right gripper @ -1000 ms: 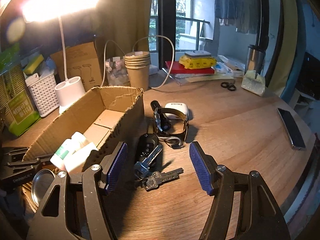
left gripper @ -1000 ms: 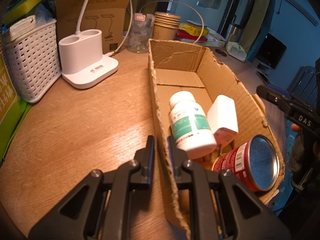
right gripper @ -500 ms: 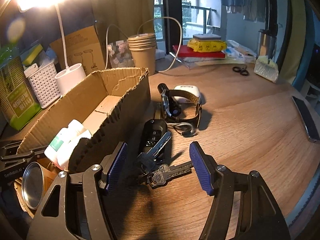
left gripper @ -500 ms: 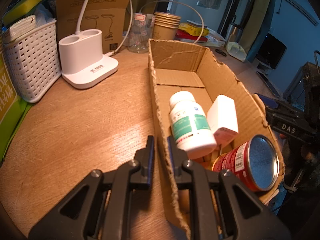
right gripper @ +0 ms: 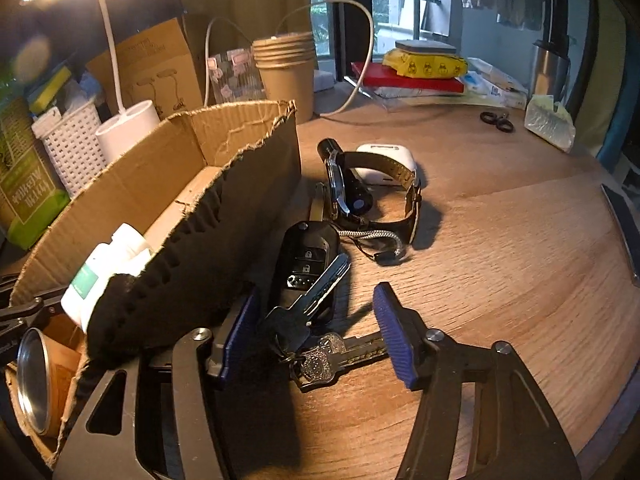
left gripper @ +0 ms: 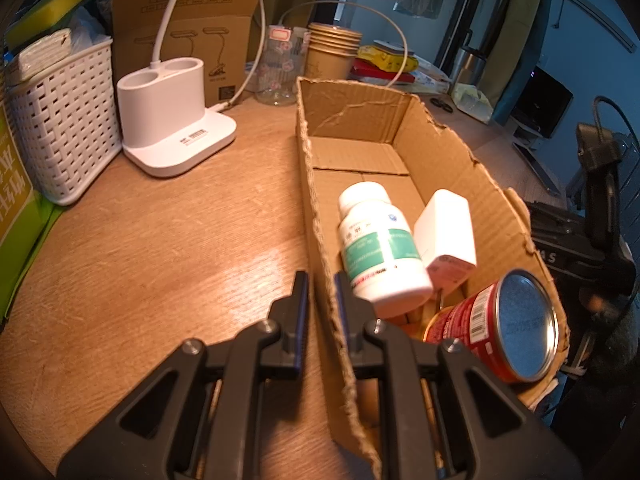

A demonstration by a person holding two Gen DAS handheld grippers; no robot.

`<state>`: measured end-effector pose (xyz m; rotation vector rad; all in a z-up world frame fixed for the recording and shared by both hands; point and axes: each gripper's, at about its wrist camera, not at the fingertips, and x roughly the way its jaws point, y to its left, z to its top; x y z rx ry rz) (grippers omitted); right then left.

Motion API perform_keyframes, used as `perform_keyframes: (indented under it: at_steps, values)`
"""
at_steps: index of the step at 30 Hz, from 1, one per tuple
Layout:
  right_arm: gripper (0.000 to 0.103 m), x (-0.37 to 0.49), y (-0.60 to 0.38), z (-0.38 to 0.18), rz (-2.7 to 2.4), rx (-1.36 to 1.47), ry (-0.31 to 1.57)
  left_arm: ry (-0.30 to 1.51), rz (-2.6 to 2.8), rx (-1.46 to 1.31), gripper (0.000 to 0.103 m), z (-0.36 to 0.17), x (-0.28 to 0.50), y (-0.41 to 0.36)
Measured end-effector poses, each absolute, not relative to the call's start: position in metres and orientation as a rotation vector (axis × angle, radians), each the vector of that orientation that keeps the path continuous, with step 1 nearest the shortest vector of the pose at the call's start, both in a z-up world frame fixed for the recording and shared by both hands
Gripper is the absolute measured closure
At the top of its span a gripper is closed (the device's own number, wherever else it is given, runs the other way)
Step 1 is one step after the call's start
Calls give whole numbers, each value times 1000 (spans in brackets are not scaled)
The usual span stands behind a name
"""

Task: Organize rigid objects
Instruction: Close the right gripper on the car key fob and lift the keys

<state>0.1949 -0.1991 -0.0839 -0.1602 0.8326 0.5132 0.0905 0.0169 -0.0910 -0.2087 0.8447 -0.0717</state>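
Observation:
My left gripper point(left gripper: 322, 292) is shut on the left wall of the cardboard box point(left gripper: 360, 116). Inside the box lie a white bottle with a green label point(left gripper: 376, 240), a small white block point(left gripper: 448, 236) and a red can point(left gripper: 500, 324). In the right wrist view a key bunch point(right gripper: 320, 360) with a black car key fob point(right gripper: 304, 256) lies on the table beside the box's outer wall point(right gripper: 200, 260). My right gripper point(right gripper: 316, 320) straddles the bunch, jaws closing, pads apart from the keys. Beyond lie a watch point(right gripper: 408, 192), a black flashlight point(right gripper: 348, 188) and a white earbud case point(right gripper: 384, 160).
A white lamp base point(left gripper: 172, 128), a white basket point(left gripper: 60, 120), a glass and stacked paper cups point(left gripper: 332, 48) stand behind the box. A phone point(right gripper: 624, 224) lies at the table's right edge, with scissors point(right gripper: 498, 120) and stacked books point(right gripper: 408, 76) further back.
My right gripper has come down and forward over the keys, and its jaws have narrowed around them. The left gripper and the box have not moved.

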Motion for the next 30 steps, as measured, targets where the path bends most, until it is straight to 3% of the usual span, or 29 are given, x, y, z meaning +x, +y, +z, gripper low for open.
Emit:
perform_keyframes:
  at_steps: [6,25,27,30]
  values:
    - [65,193,-195,-88,503,-196,842,845,-72,-209,89,-91,90,17]
    - [65,179,-220,-82,463,-223,834,845,-72,-209,89,-91,90,17]
    - [57,182,-216,-81,461,-228,830,845,-72,-209,89,-91,91,17]
    - [54,187,-210,-82,458,-244,835,845,-72,-210,89,-91,91,17]
